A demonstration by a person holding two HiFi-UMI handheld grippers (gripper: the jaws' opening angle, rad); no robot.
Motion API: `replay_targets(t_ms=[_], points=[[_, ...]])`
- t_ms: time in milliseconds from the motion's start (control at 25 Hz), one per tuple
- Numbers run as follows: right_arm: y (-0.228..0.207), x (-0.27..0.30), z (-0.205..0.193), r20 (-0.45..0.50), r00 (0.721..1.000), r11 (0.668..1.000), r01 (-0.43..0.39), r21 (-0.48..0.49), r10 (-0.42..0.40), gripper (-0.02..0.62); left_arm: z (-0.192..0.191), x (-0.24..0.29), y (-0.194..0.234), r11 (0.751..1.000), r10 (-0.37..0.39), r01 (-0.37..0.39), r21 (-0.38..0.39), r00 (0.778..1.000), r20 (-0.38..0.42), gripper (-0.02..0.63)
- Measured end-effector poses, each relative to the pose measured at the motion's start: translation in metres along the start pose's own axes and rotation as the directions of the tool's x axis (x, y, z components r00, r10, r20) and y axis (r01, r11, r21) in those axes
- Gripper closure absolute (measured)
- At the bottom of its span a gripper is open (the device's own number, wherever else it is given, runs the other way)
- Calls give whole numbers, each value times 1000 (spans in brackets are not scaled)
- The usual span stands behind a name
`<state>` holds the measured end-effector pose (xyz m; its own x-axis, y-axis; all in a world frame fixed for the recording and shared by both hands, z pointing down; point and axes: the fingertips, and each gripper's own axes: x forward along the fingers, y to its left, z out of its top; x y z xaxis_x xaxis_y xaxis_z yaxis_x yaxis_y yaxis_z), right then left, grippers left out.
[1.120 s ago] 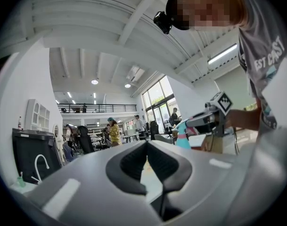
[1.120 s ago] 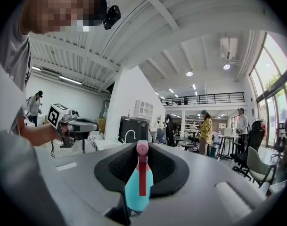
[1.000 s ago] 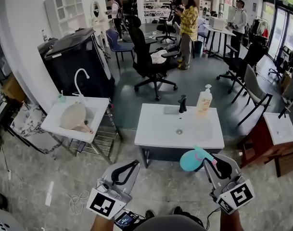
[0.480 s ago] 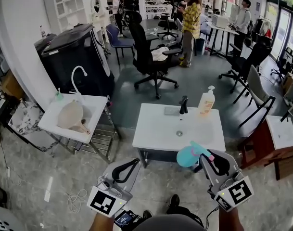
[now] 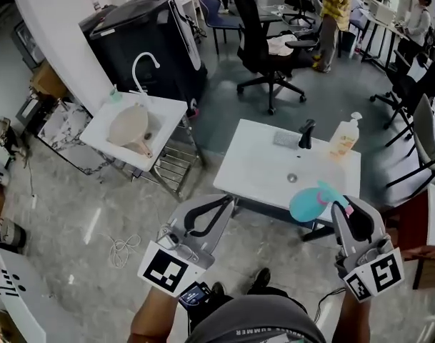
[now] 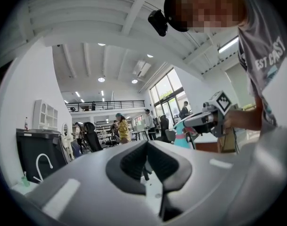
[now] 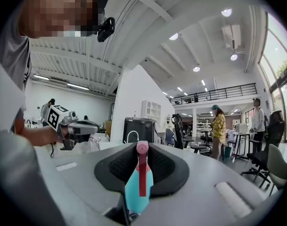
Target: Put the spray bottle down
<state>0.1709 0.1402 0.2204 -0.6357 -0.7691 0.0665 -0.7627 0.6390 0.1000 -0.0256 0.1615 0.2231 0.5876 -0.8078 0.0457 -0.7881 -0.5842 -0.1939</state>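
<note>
Spray bottle (image 5: 310, 204): teal body, pink trigger and nozzle, carried in the air at the near right edge of the white sink table (image 5: 260, 170), not yet set down on it. Held lying roughly level, body pointing out toward the table, trigger end back between the jaws; judged a carrying hold, chosen to bring the bottle up to the table top before release. Right gripper (image 5: 343, 216): jaws closed part-way, black pads pressed on the narrow neck of the bottle, one pad on each side, nothing else in the grip. Left gripper (image 5: 221, 206): level, off the table's near left corner and short of it, jaws brought together at the tips, nothing between them, touching nothing; judged idle and kept aside because the job needs one gripper only. On the table's far side: black faucet (image 5: 306, 133) behind the drain, soap dispenser (image 5: 343, 138) just right of the faucet; bare white top nearer the bottle, a likely landing place. Left of the table, well apart: second white basin (image 5: 160, 109) with a beige pan in it. Beyond the table: black office chair (image 5: 263, 48). Task judged unfinished, placement yet to come.
</note>
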Motion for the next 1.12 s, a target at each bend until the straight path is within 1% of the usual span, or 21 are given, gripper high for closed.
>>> replay_targets(t_ms=[160, 320, 600, 720, 880, 1120], points=[[-24, 12, -13, -3, 999, 999, -50, 21, 50, 531, -4, 22, -2, 999, 44, -44, -1, 999, -27, 604], [-47, 19, -19, 9, 997, 996, -82, 34, 81, 531, -6, 43, -8, 998, 67, -66, 12, 996, -56, 604], [-77, 26, -29, 22, 994, 993, -105, 57, 104, 531, -5, 76, -18, 997, 66, -63, 34, 994, -91, 604], [-85, 31, -32, 18, 995, 993, -97, 71, 96, 531, -5, 88, -15, 998, 55, -51, 35, 993, -103, 604], [-95, 39, -35, 8, 997, 994, -72, 77, 71, 531, -7, 105, -4, 999, 36, -34, 28, 995, -95, 604], [-109, 52, -36, -7, 1000, 997, 15, 69, -15, 531, -12, 135, 14, 999, -36, 38, 26, 998, -59, 604]])
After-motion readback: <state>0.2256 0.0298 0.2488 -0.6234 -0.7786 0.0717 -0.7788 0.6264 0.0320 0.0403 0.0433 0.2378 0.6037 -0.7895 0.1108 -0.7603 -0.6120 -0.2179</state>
